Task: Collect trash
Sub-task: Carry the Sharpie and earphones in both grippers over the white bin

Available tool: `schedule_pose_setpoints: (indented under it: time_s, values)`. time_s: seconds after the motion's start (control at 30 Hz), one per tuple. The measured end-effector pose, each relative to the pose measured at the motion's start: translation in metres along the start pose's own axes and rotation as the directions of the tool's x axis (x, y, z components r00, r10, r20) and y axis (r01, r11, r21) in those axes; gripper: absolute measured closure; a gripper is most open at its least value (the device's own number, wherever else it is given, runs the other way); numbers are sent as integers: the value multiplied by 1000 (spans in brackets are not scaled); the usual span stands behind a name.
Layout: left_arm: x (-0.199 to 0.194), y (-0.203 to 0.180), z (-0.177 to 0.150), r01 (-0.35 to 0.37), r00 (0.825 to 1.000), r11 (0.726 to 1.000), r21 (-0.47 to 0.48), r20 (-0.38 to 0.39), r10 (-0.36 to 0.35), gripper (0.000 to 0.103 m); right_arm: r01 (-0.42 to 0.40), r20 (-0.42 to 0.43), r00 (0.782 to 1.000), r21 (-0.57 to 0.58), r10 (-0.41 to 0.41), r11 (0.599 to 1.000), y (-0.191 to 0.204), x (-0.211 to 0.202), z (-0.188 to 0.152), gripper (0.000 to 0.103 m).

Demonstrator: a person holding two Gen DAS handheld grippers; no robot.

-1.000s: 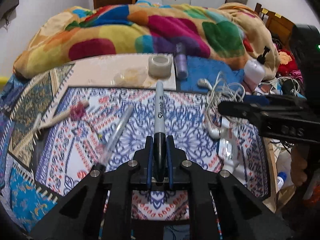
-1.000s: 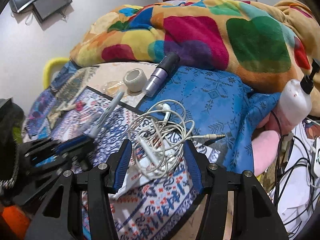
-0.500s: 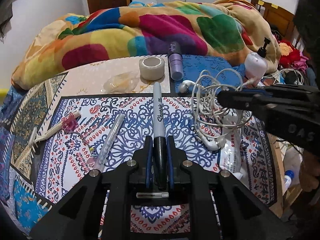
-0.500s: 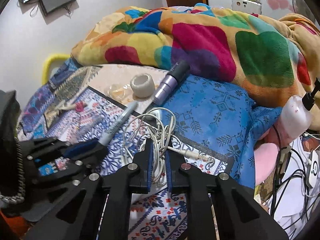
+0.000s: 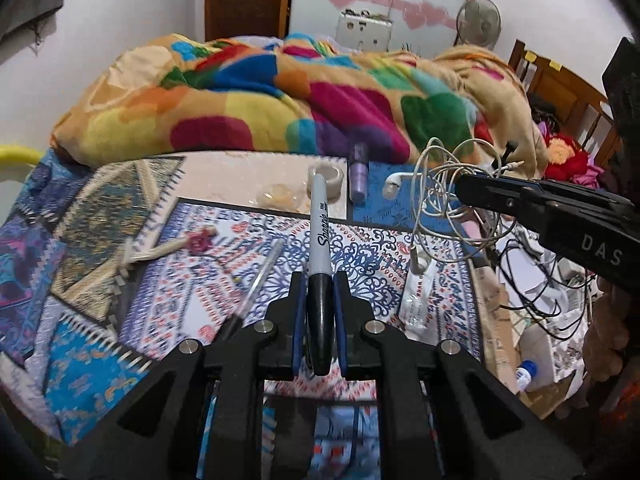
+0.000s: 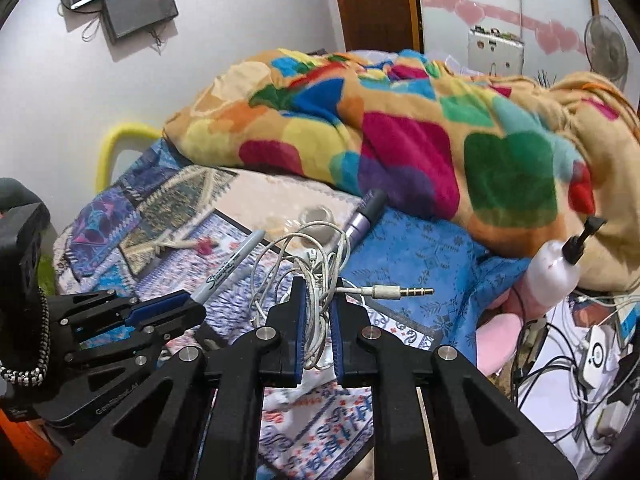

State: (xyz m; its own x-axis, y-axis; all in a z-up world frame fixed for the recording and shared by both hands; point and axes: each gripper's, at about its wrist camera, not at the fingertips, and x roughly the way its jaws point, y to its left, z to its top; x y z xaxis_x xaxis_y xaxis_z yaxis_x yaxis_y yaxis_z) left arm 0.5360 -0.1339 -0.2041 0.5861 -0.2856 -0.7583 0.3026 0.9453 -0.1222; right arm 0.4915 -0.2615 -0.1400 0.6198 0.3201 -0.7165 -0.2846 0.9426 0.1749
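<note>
My left gripper (image 5: 319,280) is shut on a grey Sharpie marker (image 5: 319,216) by its black cap, held above the patterned bed cloth; the gripper also shows in the right wrist view (image 6: 196,308) at the left. My right gripper (image 6: 318,286) is shut on a tangle of white earphones (image 6: 308,252), lifted off the bed, with the jack plug (image 6: 400,291) sticking out right. The earphones also hang from the right gripper's tip in the left wrist view (image 5: 444,196).
On the bed lie a clear pen (image 5: 256,284), a tape roll (image 5: 326,178), a purple tube (image 5: 357,174), a crumpled clear wrapper (image 5: 278,198), a pink-flowered stick (image 5: 176,245) and a clear plastic packet (image 5: 416,300). A colourful blanket (image 5: 280,100) is heaped behind. A pump bottle (image 6: 554,276) and cables (image 6: 580,344) are on the right.
My right gripper closed on the earphones and lifted them off the bed. My left gripper rose and pulled back with the marker still held.
</note>
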Motion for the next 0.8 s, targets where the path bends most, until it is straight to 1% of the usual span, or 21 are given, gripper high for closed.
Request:
schedule_pose_setpoints:
  time_s: [0.1, 0.3, 0.4, 0.53, 0.63, 0.8]
  values:
    - [-29, 5, -1, -14, 1000, 1000, -20, 28, 14, 91, -6, 23, 1000, -16, 6, 1000, 15, -17, 4, 93]
    - [-91, 20, -20, -53, 995, 996, -69, 81, 59, 91, -37, 40, 998, -69, 39, 997, 54, -45, 3, 93]
    - [-118, 33, -36, -72, 992, 991, -109, 95, 83, 91, -60, 48, 997, -100, 65, 993, 78, -56, -3, 93]
    - [-151, 55, -62, -101, 988, 981, -165, 100, 119, 91, -113, 42, 992, -128, 119, 985, 113, -65, -15, 93]
    - [-174, 75, -82, -127, 984, 968, -214, 98, 151, 91, -153, 25, 987, -155, 159, 976, 142, -65, -25, 93]
    - [-207, 110, -123, -196, 971, 941, -276, 82, 226, 91, -209, -52, 978, -214, 203, 954, 192, -49, -49, 93]
